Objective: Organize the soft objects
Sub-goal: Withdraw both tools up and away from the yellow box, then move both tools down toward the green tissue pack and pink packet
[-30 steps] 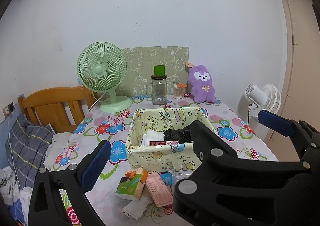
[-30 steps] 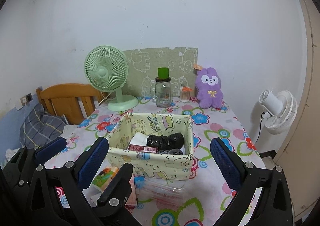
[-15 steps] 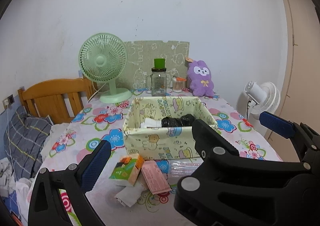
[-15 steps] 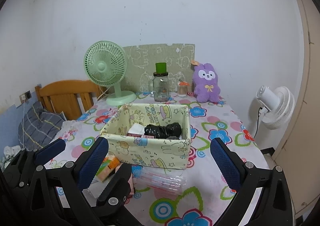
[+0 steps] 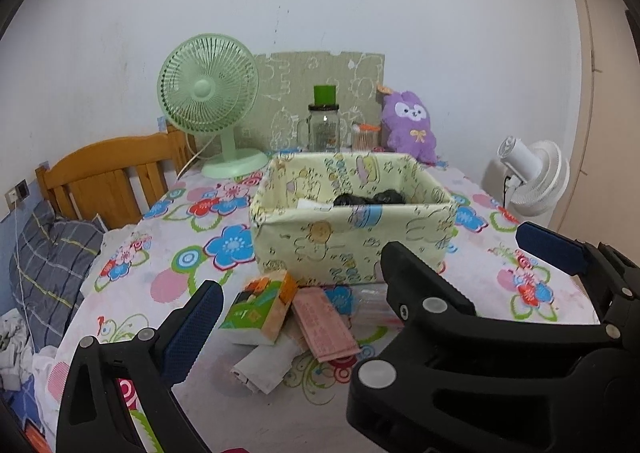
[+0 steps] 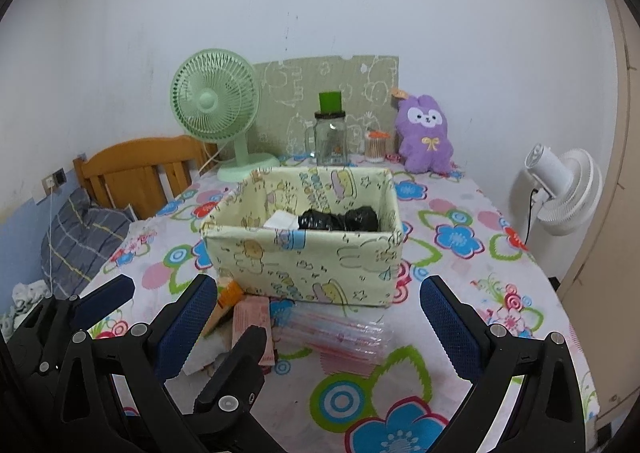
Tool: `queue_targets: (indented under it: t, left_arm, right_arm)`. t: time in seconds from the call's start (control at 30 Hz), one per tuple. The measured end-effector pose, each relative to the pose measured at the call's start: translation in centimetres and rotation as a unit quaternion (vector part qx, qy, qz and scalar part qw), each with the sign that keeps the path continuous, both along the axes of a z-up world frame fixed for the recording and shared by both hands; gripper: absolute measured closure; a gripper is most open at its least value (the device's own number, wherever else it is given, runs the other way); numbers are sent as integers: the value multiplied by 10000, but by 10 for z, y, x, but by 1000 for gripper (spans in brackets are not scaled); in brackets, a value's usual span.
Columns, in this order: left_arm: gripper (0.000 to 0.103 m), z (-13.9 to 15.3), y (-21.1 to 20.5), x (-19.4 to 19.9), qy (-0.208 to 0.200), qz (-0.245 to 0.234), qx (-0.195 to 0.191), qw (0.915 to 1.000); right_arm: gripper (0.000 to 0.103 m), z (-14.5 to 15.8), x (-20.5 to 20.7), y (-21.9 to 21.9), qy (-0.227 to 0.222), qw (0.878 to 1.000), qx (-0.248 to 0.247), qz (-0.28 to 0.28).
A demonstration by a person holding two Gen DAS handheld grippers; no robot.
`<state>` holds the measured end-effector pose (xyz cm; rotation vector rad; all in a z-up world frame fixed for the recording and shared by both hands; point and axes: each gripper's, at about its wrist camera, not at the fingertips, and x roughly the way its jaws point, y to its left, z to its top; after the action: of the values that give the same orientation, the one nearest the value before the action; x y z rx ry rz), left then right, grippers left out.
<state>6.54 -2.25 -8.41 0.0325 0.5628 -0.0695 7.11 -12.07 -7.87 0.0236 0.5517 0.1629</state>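
A pale yellow fabric basket (image 5: 352,241) (image 6: 304,257) stands mid-table, holding a black bag roll (image 6: 340,219) and a white packet (image 6: 280,220). In front of it lie a green-and-orange tissue pack (image 5: 260,305), a pink packet (image 5: 324,325), a white folded piece (image 5: 264,369) and a clear bundle of plastic bags (image 6: 340,333). A purple plush (image 5: 408,125) (image 6: 426,133) sits at the back. My left gripper (image 5: 320,333) is open and empty over the pink packet. My right gripper (image 6: 318,325) is open and empty above the clear bundle. The two grippers overlap side by side.
A green desk fan (image 5: 208,97), a glass jar with a green lid (image 5: 324,125) and a small swab jar (image 5: 366,135) line the back. A white fan (image 5: 532,177) stands off the table's right. A wooden headboard (image 5: 108,173) and a plaid pillow (image 5: 52,265) lie left.
Both views have dropped lower and drawn back toward the table's near edge, so the basket is seen more from the side. Both grippers stay open and empty.
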Motion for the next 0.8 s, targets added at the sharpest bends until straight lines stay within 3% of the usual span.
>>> queue_targets:
  t: [0.47,0.8]
  left_arm:
    - [15,-33,17,23,547,162,104,9983]
    - [32,-52,32,44,852,309,273,9955]
  right_arm:
    - [3,-34,23,14,466,9988,-22,161]
    - [6,-52,41,26,704,9973,-81,180]
